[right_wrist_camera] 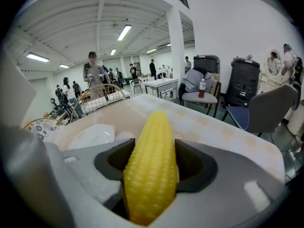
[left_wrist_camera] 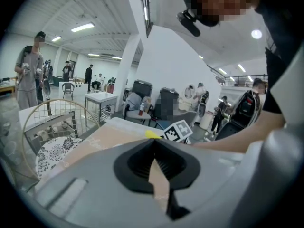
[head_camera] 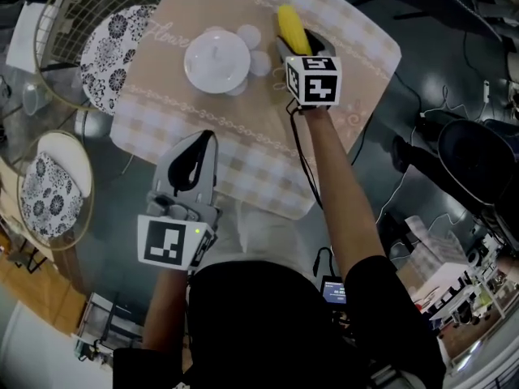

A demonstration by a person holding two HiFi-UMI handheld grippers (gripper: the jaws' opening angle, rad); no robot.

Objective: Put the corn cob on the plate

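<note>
Head view: the right tool (head_camera: pixel 298 45) is clenched on the corn cob (head_camera: pixel 290 23). The corn cob sticks out past the tool's tips over the far side of the tabletop (head_camera: pixel 243 152), just right of the white plate (head_camera: pixel 195 70) and apart from it. The left tool (head_camera: pixel 200 143) hangs closed and empty over the near edge. The marker cube (head_camera: pixel 312 79) covers the rear half of the corn cob, and I cannot tell whether it touches the tabletop. Small round things (head_camera: pixel 259 61) ring the plate; what they are is unclear.

Left gripper view: the left tool (left_wrist_camera: pixel 153 144) has its tips together with nothing between them. Only a yellow sliver of the corn cob (left_wrist_camera: pixel 152 134) shows over the tool's body, and the plate is hidden.

Right gripper view: the corn cob (right_wrist_camera: pixel 154 175) lies lengthwise in the right tool (right_wrist_camera: pixel 153 146), gripped around its middle. It looks light, stiff and bumpy, and would likely roll once set down, so a hold across the thick middle suits it. Its lower end is buried in the tool. The plate (right_wrist_camera: pixel 95 136) is partly cut off by the tool's body.
</note>
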